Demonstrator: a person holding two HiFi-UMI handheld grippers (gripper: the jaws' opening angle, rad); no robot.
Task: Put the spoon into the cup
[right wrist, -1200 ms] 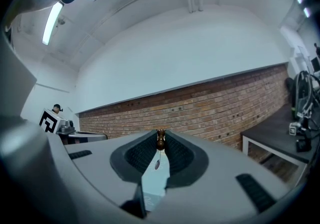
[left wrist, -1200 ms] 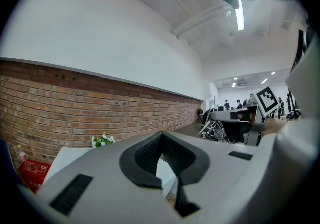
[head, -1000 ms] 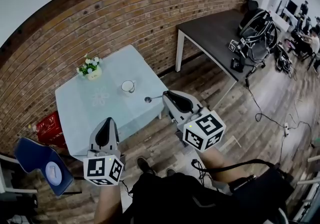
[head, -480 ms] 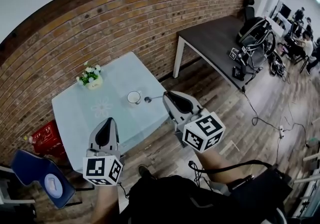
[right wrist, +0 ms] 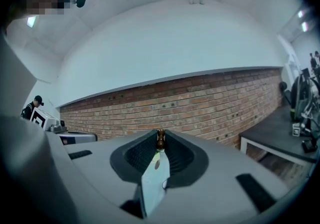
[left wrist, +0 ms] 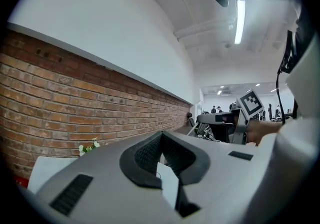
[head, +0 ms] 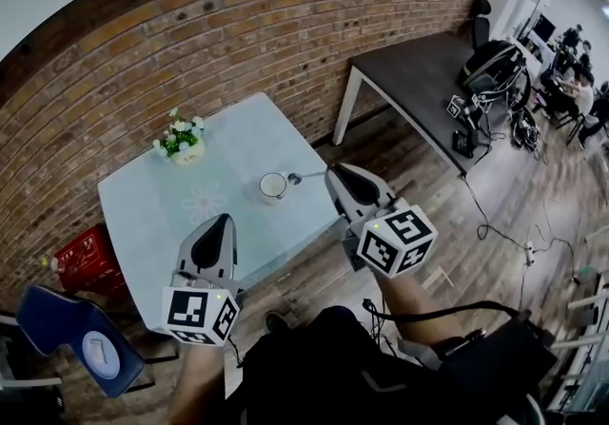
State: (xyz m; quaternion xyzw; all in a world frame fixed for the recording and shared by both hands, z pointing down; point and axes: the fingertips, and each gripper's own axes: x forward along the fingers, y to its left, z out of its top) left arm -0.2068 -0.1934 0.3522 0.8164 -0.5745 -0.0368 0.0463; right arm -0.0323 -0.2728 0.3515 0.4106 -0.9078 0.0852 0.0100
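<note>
**Spoon is almost at the cup, but it could still bump it**

The right tongs (head: 332, 171) are pinching the thin end of the spoon (head: 303, 177). The spoon lies flat in the air. Its round end is just beside the cup (head: 273, 186), on the side nearest the right tongs. The cup stands on the pale worktop (head: 162, 214), not far from its near edge. The left tongs (head: 225, 221) are pressed together with nothing in them. They hang well apart from the cup, so nothing holds the cup steady.

I think the big risk is a bump. If the spoon goes on flat, its round end could hit the rim and push the cup or tip it over. The spoon may need to lift and tilt down first. The grip is only on the very tip of the handle, so the spoon could also swing or slip out. If it drops too soon, it lands beside the cup, not in it.

A second ago, the spoon was farther from the cup. Now both tongs are closer to it.
</note>
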